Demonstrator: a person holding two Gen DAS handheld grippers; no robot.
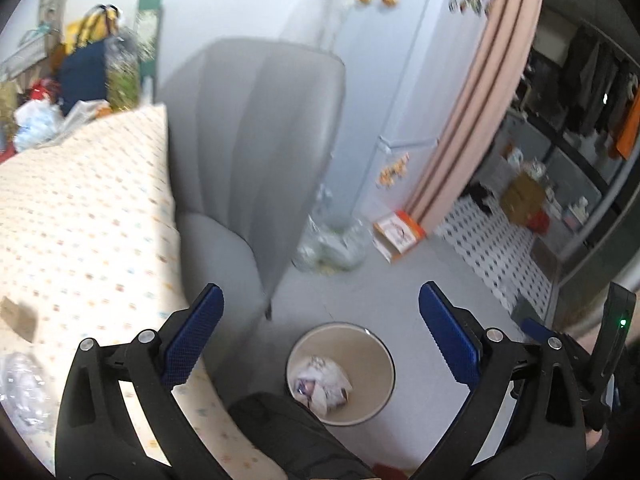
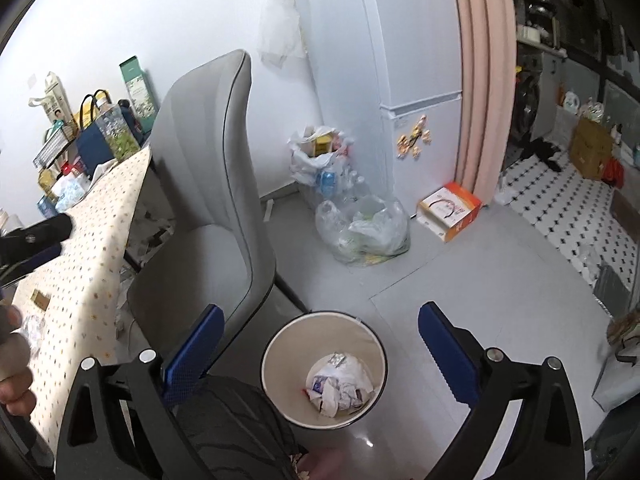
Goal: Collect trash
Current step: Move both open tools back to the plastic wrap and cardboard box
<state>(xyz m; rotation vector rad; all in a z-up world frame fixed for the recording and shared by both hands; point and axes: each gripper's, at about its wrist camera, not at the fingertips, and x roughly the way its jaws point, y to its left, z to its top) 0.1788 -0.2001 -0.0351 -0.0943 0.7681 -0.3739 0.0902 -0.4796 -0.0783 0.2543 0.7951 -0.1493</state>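
Note:
A round beige trash bin point(image 1: 380, 364) stands on the grey floor and holds crumpled white wrappers point(image 1: 322, 384). It also shows in the right wrist view point(image 2: 280, 360) with the wrappers point(image 2: 340, 390) at its bottom. My left gripper point(image 1: 320, 300) is open and empty, high above the bin beside the table. My right gripper point(image 2: 318, 318) is open and empty above the bin. A crumpled clear plastic piece point(image 1: 24, 392) and a small brown card point(image 1: 18, 318) lie on the dotted tablecloth point(image 1: 80, 220).
A grey chair point(image 2: 212, 184) stands between table and bin. Clear bags of bottles point(image 2: 360, 228) and an orange box point(image 2: 450, 210) sit by the white fridge point(image 2: 416, 60). A dark shoe point(image 2: 236, 432) is by the bin. Clutter fills the table's far end point(image 2: 80, 148).

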